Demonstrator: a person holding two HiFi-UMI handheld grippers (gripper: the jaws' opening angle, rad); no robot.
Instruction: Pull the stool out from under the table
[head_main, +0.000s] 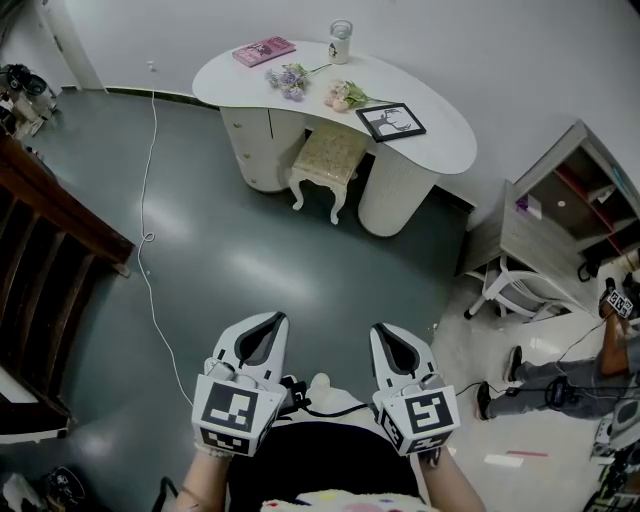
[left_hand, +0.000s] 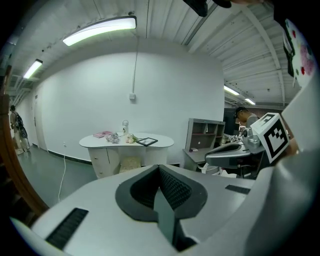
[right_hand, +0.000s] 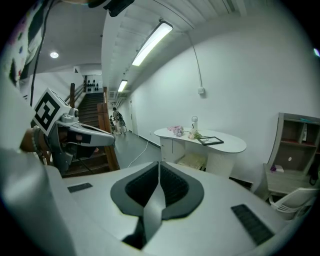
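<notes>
A cream stool (head_main: 327, 160) with a padded seat and curved white legs stands partly tucked under a white kidney-shaped table (head_main: 440, 140) against the far wall. The stool also shows small in the left gripper view (left_hand: 130, 164) and the right gripper view (right_hand: 192, 160). My left gripper (head_main: 262, 328) and right gripper (head_main: 392, 336) are held side by side close to my body, far from the stool across the grey floor. Both are shut with nothing between their jaws.
On the table lie a pink book (head_main: 264, 50), flowers (head_main: 289, 79), a jar (head_main: 341, 41) and a framed picture (head_main: 390, 121). A white cable (head_main: 148, 240) runs across the floor at left. A wooden staircase (head_main: 45, 240) stands left, a shelf unit (head_main: 570, 215) and a white chair (head_main: 520, 290) right.
</notes>
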